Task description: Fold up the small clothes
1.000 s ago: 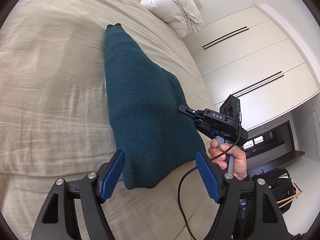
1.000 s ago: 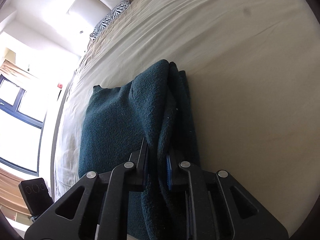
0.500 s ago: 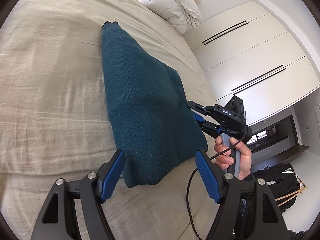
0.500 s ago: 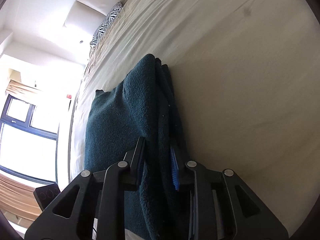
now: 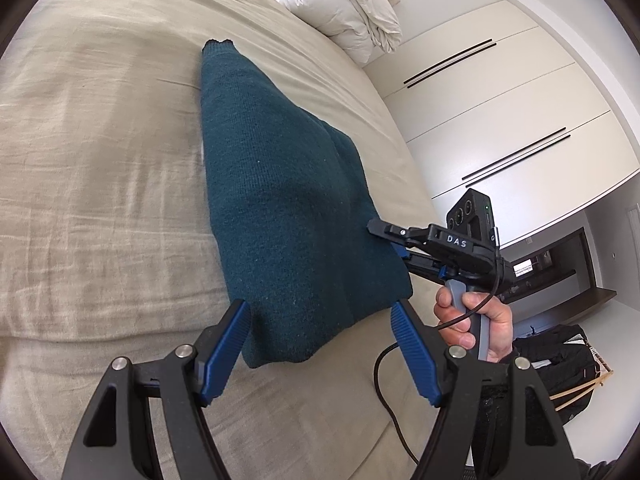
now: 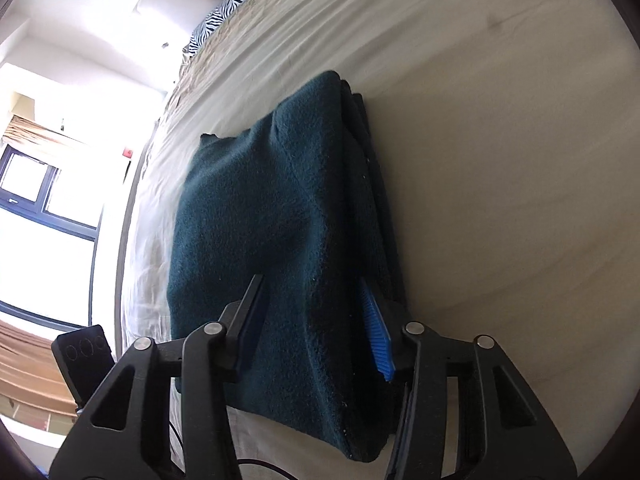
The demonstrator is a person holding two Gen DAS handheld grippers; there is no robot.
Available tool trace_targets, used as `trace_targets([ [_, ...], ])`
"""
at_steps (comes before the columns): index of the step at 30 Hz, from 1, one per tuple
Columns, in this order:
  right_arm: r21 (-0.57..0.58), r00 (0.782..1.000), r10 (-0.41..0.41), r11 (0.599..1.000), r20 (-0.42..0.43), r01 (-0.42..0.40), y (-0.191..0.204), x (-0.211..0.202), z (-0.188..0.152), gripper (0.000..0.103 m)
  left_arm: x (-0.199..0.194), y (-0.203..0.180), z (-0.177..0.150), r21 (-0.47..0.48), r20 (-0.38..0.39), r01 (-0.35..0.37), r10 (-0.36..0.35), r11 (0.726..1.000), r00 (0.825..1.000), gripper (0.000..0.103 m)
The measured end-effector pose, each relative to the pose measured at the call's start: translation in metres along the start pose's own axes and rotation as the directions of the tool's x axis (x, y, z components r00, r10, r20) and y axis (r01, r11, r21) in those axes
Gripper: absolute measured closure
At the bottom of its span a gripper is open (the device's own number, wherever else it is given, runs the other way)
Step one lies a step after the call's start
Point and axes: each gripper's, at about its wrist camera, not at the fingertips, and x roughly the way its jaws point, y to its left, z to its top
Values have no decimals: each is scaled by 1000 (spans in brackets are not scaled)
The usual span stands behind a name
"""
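The folded teal sweater (image 5: 288, 208) lies flat on the bed (image 5: 100, 160); the right gripper (image 6: 316, 320), fingers just opening, has released its edge, evidently to leave the fold settled, while the left gripper (image 5: 320, 344) hovers wide open, holding nothing.

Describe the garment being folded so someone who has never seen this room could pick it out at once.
Start at the wide bed with beige bedding that fills the room. Near its front edge, far from the white duvet bundle by the headboard, lies a folded sweater. It is the only dark teal knit there, a thick layered stack.
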Motion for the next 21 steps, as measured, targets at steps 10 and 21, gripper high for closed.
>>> trace_targets([
  [10,33,994,48,998,99,-52,-11,-26,-11,95,-1,5,0,-9,-5,-1,0,1000,1000,29],
  [21,138,990,100,984,104,-114,-54,-3,-26,96,3,-6,18,41,19,-34,34,999,999,29],
])
